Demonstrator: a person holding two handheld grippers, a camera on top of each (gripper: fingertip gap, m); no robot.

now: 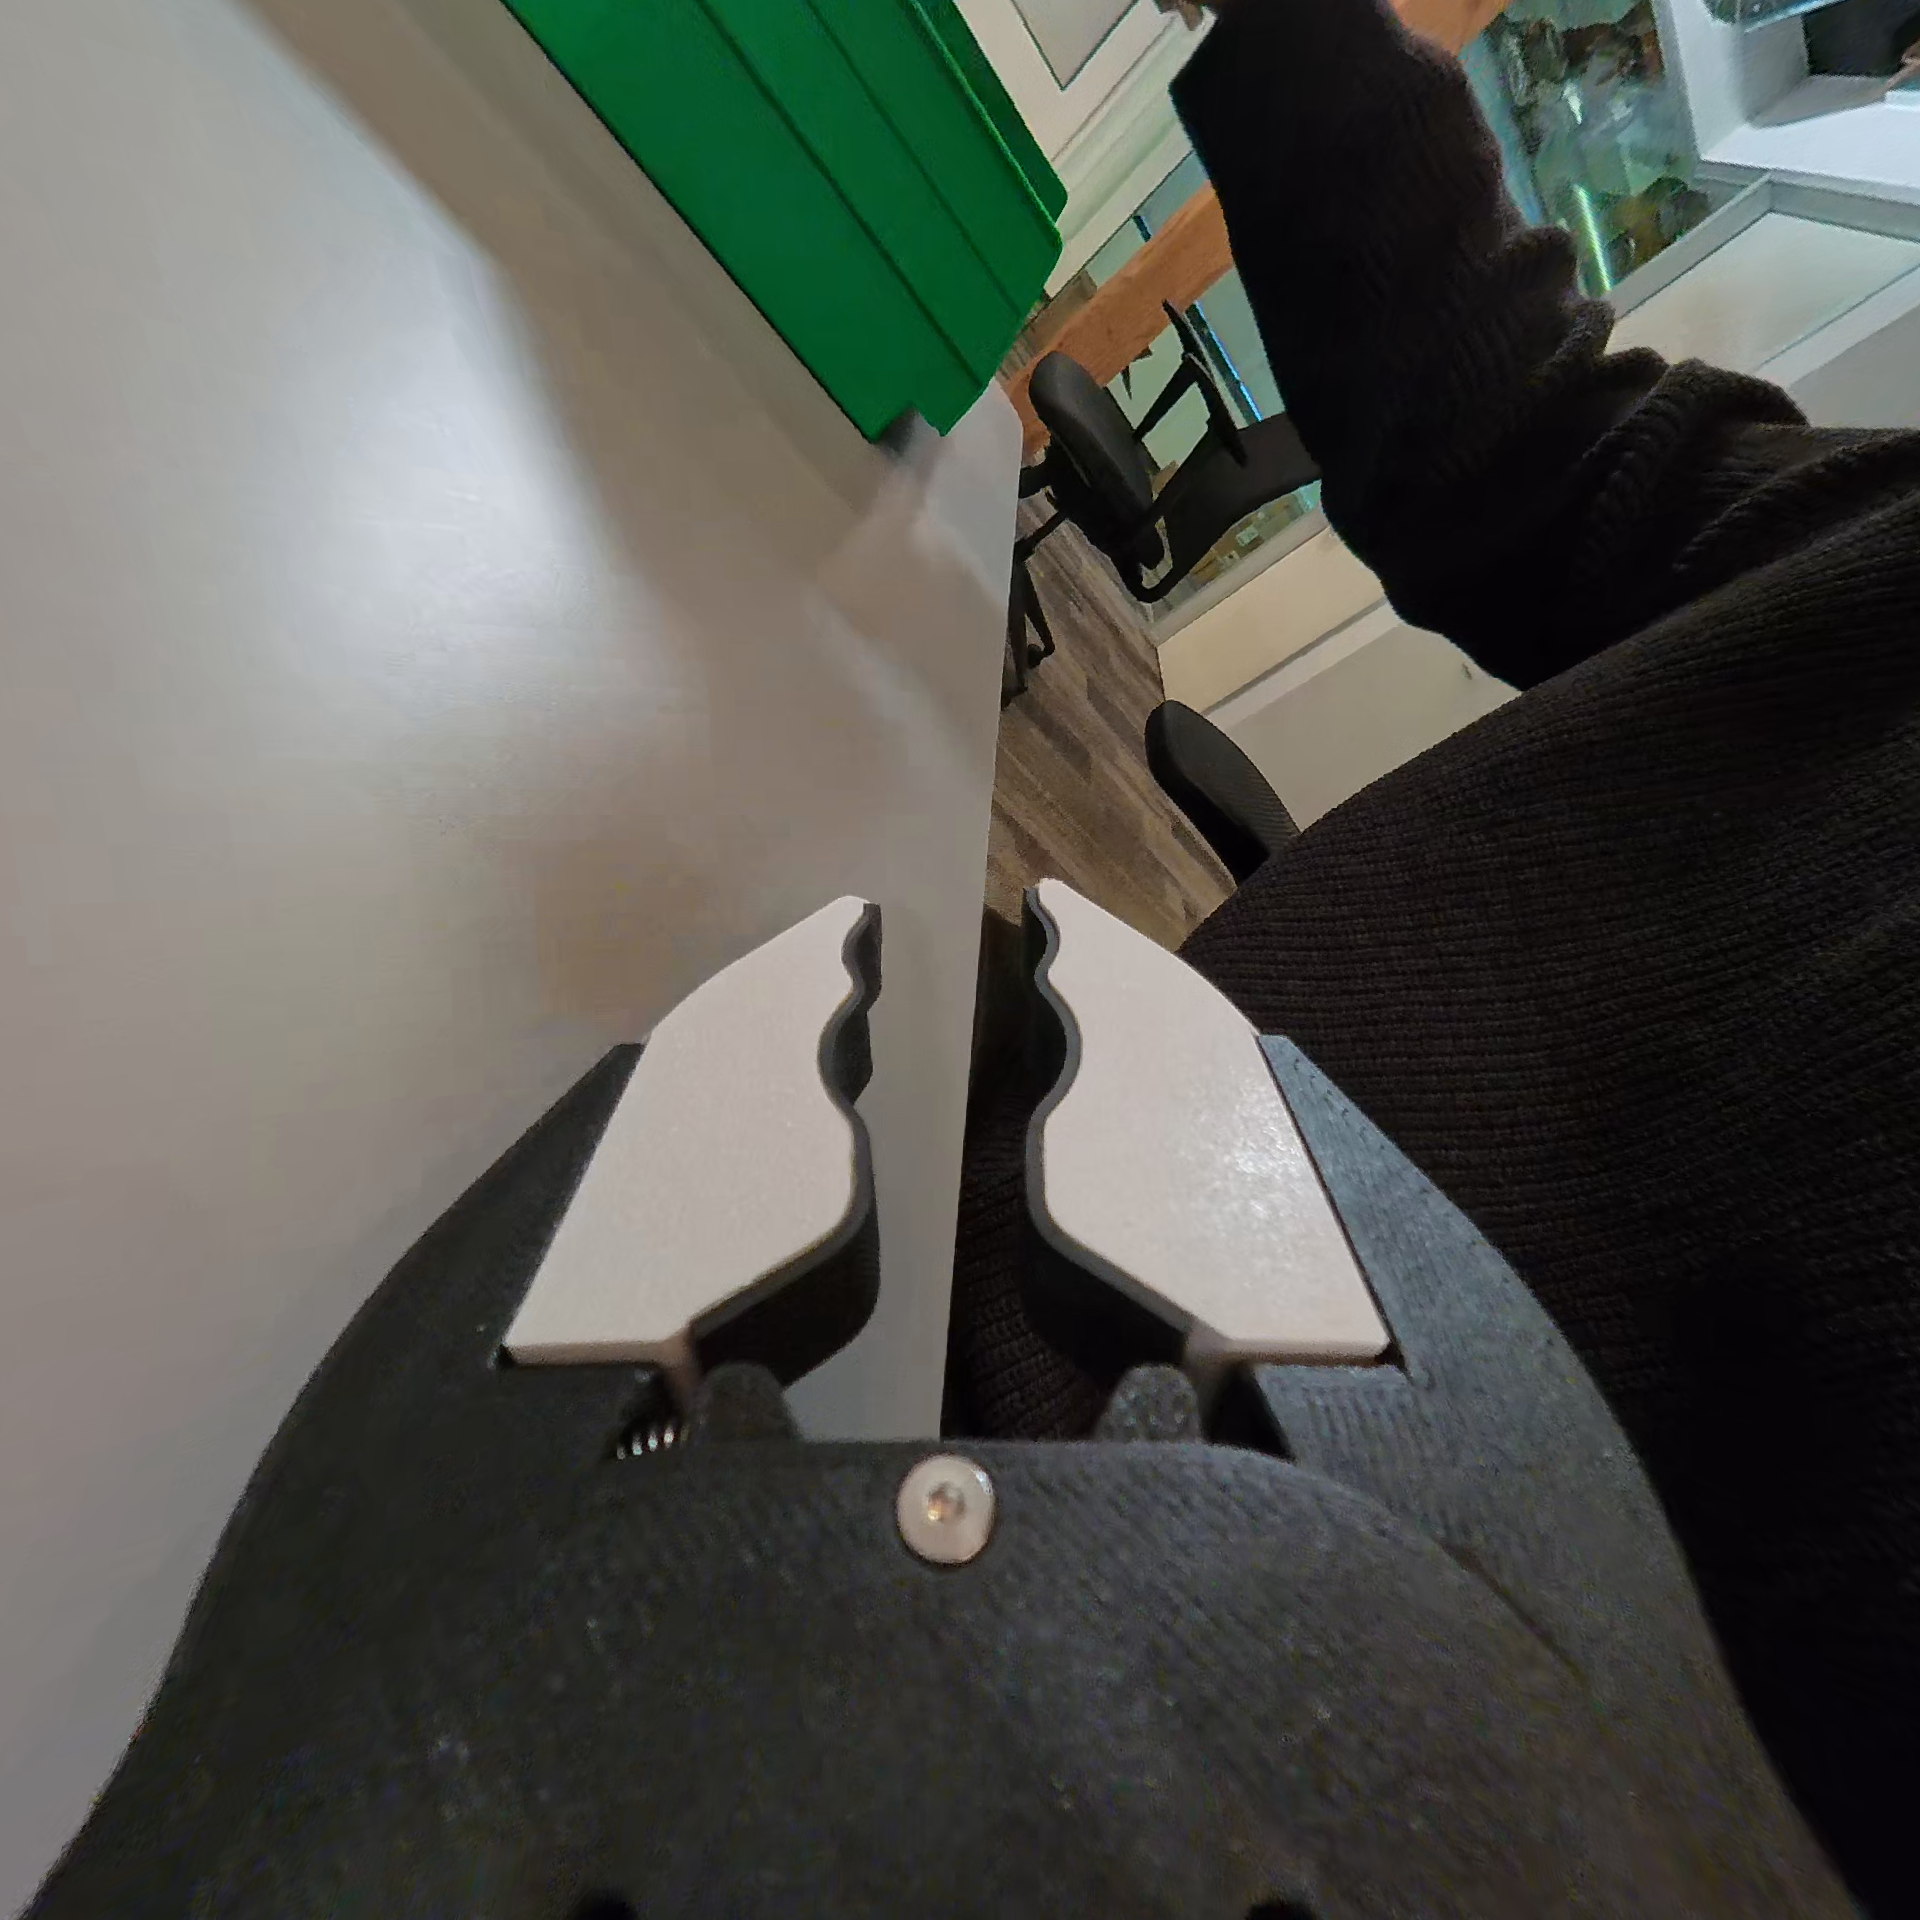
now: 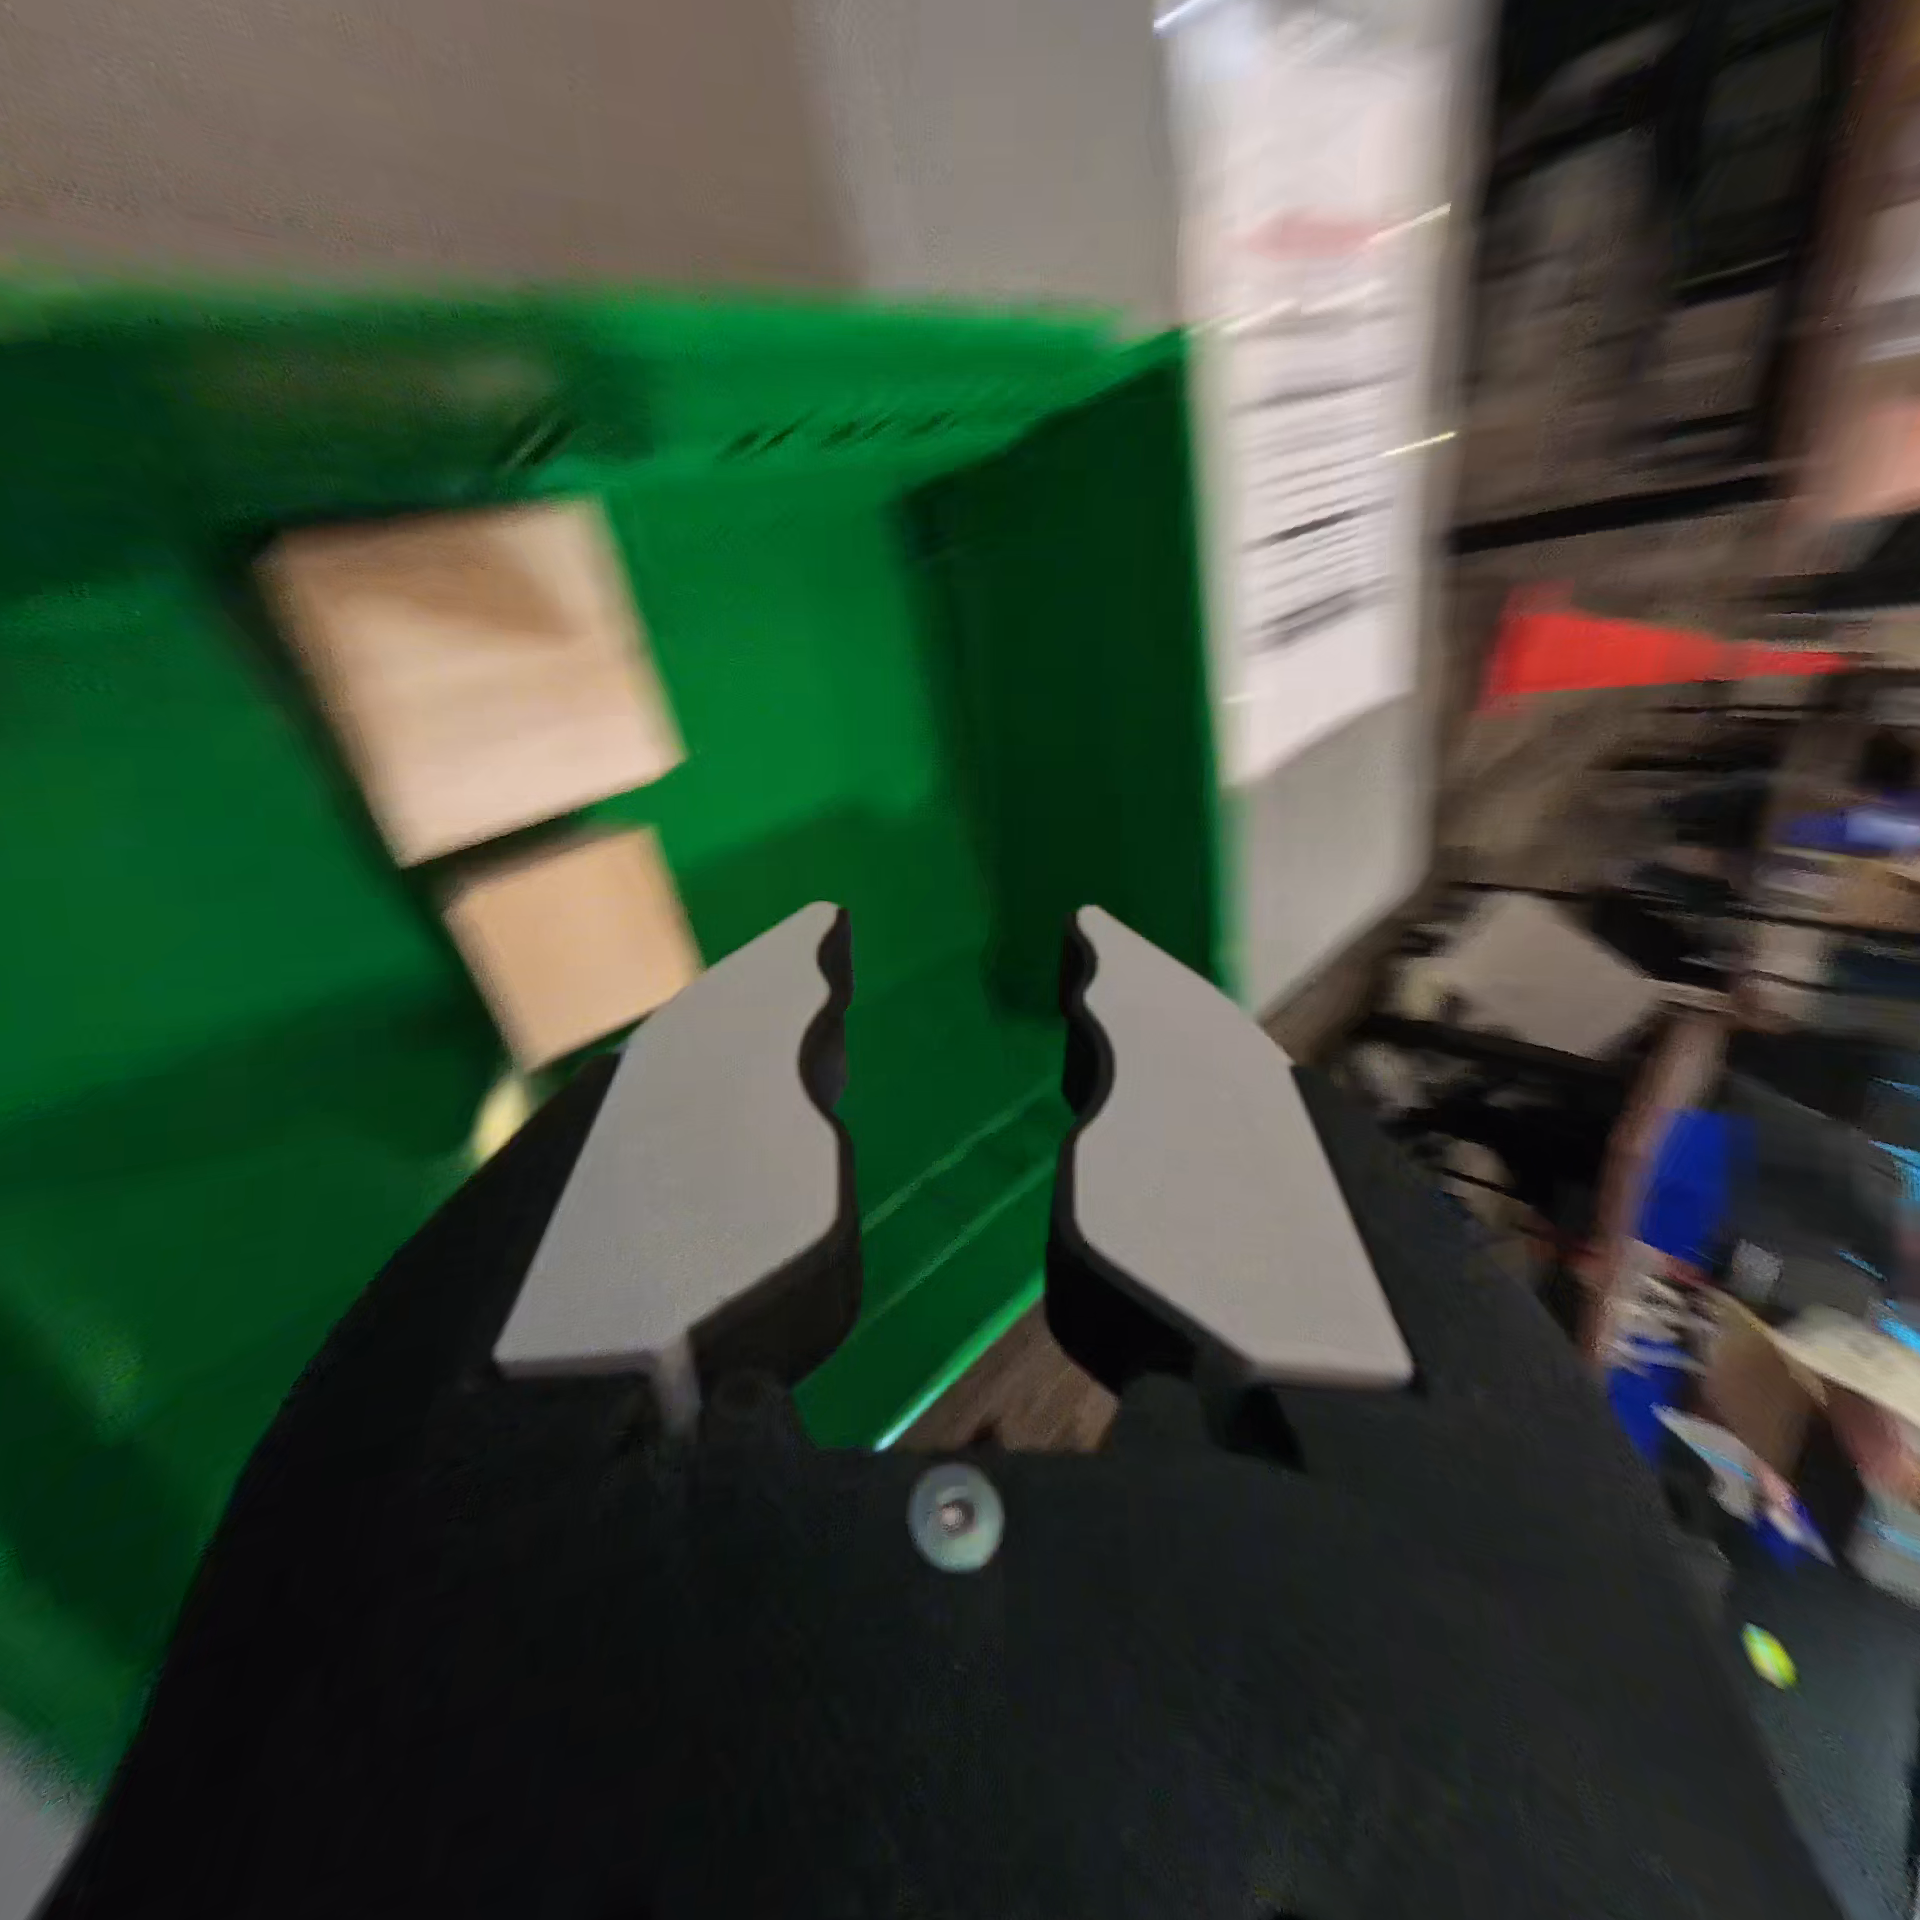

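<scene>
My left gripper (image 1: 951,920) is open and empty, tilted sideways at the edge of a white table (image 1: 364,623). A green bin (image 1: 831,197) stands on the table farther off. A person's black knitted sleeve (image 1: 1455,343) and dark clothing (image 1: 1558,1039) fill the right side. My right gripper (image 2: 956,930) is open and empty, held over the inside of the green bin (image 2: 790,665). Two pale wooden blocks lie in the bin, a larger one (image 2: 468,675) and a smaller one (image 2: 571,935), left of the fingers. The right wrist view is blurred by motion.
Black office chairs (image 1: 1174,468) stand on a wood-look floor (image 1: 1081,748) beyond the table edge. White cabinets and glass shelves (image 1: 1621,145) are behind. In the right wrist view, a white paper sheet (image 2: 1320,468) hangs on the wall and blurred shelves with clutter (image 2: 1714,831) are to the right.
</scene>
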